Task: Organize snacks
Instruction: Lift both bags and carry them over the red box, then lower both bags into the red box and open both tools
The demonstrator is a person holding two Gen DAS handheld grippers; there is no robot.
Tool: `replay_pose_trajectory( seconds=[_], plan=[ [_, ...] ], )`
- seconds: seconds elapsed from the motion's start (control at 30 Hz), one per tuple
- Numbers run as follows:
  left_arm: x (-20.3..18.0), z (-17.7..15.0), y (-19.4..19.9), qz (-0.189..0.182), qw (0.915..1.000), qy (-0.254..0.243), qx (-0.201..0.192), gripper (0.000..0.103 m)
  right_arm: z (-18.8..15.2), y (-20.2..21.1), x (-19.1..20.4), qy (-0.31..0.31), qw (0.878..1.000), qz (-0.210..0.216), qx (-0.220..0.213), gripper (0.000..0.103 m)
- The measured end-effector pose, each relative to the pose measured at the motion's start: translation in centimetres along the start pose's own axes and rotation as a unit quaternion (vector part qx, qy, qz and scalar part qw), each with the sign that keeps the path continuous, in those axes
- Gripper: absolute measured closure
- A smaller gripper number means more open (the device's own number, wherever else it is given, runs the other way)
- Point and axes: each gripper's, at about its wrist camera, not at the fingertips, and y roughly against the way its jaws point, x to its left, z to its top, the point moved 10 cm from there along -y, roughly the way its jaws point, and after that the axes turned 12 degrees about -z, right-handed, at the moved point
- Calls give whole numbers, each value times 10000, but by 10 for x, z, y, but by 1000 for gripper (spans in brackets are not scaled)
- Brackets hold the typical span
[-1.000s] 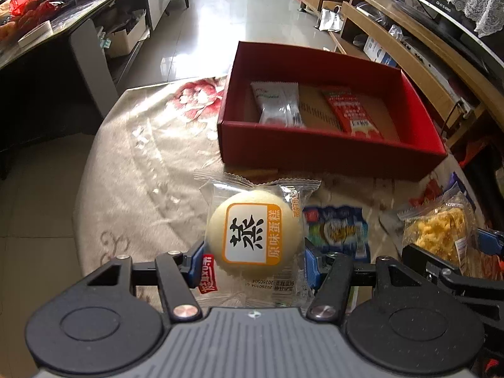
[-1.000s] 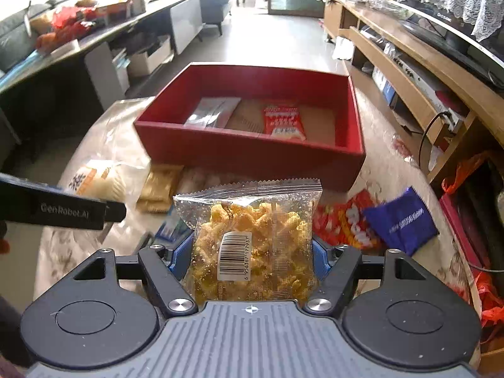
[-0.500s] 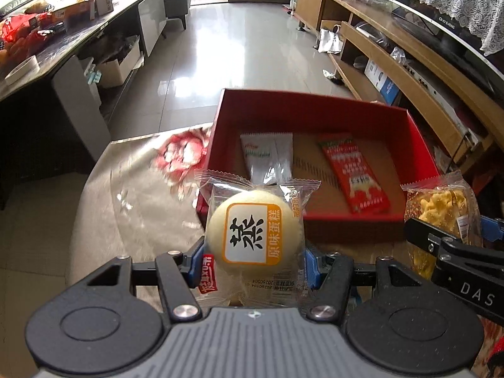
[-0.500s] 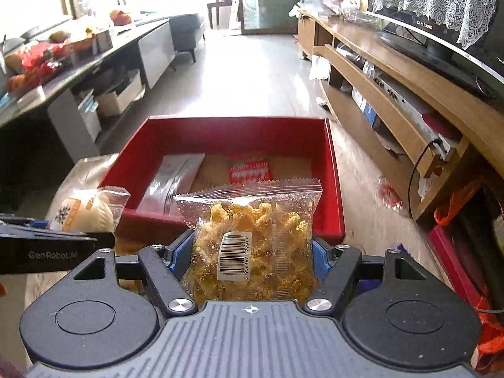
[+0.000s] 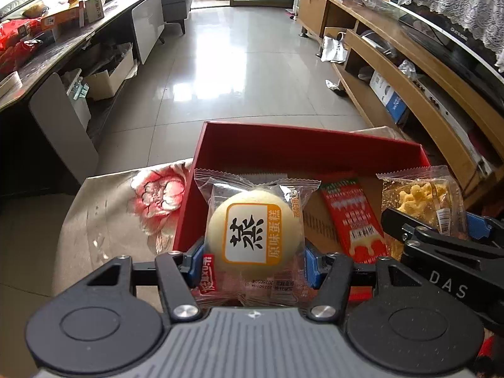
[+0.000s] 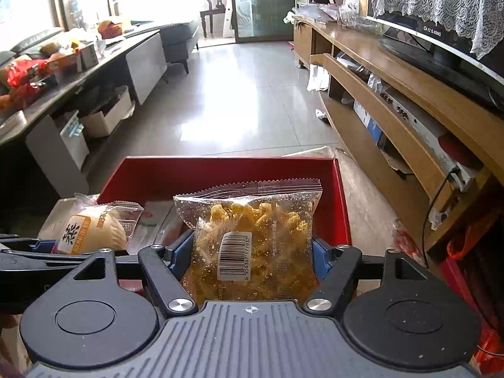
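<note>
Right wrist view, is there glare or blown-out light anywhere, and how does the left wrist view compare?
Right wrist view: the window at upper left is blown out, and the floor tiles carry a bright reflection. Left wrist view: the same floor glare, milder; the steamed cake packet stays sharp and readable. Both views bend straight edges, fisheye style.

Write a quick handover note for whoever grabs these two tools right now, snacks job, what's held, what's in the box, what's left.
Left tool: shut on the steamed cake packet, held over the near left part of the red box.
Right tool: shut on the bag of yellow crunchy snacks, held over the box's right side.
Done: a red snack packet lies flat on the box floor; a pale packet lies beside it, mostly hidden.
Left: lower and release both held packets into the box. Any snacks on the table are out of view now, so check there afterwards.
</note>
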Motion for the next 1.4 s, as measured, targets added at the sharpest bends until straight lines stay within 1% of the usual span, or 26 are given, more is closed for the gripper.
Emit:
replay_pose_trajectory(
  seconds=[0.27, 0.5, 0.87, 1.4],
  plan=[
    [10, 8, -24, 122, 9998, 117, 104, 47, 3, -22, 8, 93, 9999, -56, 92, 25],
    [13, 6, -37, 258, 9995, 100, 182, 47, 1, -35, 13, 172, 9996, -93, 180, 25],
    [16, 0, -48, 358, 9988, 48, 318, 47, -3, -50, 14, 276, 9990, -147, 322, 25],
    [14, -2, -53, 450, 9984, 10, 347, 47, -6, -62, 19, 336, 9980, -260, 474, 25]
  ],
)
